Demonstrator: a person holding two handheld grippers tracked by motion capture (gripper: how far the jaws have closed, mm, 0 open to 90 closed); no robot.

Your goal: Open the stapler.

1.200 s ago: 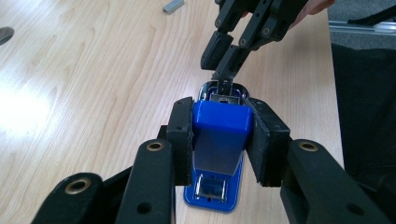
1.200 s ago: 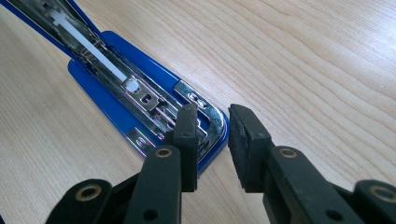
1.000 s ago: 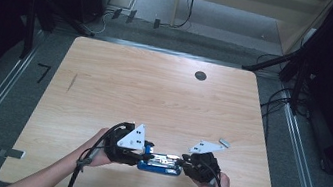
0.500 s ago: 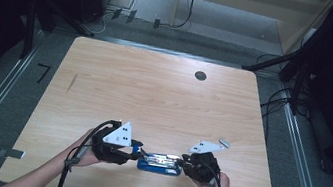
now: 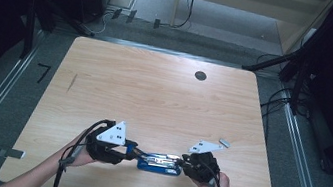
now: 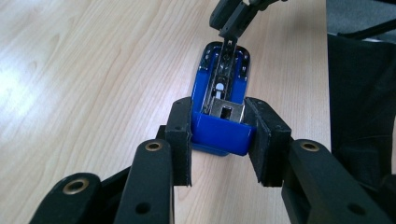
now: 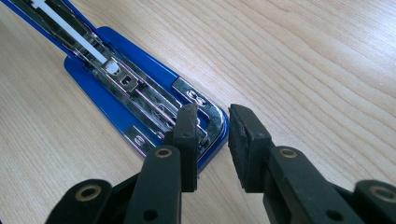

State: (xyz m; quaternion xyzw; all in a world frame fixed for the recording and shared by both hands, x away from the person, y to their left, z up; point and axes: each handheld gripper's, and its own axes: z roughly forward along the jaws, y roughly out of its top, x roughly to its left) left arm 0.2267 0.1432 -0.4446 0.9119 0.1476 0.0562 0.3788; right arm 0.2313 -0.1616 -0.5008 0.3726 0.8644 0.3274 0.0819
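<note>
My left gripper (image 6: 218, 140) grips the hinge end of the blue stapler (image 6: 223, 100), one pad pressed against each side of its blue body. In the left gripper view the stapler runs straight away from these jaws, lying flat on the wooden table (image 6: 93, 70) with its chrome staple channel facing up. At its far end, beyond my left jaws, the right gripper's black tips come down onto the metal.

My right gripper (image 7: 212, 140) sits at the stapler's front end (image 7: 140, 98). Its jaws stand at a narrow gap: the left pad rests on top of the curved chrome nose, and the right pad is just off the blue edge, over bare wood. I cannot tell whether anything is pinched between them.

In the high view the left gripper (image 5: 132, 150) and right gripper (image 5: 184, 164) face each other along the near edge of the table (image 5: 164, 93), the stapler (image 5: 159, 162) lying between them. Beyond the right gripper, a small metal piece (image 5: 224, 143) lies on the table. Far off, near the opposite edge, there is a dark round hole (image 5: 200, 75).
</note>
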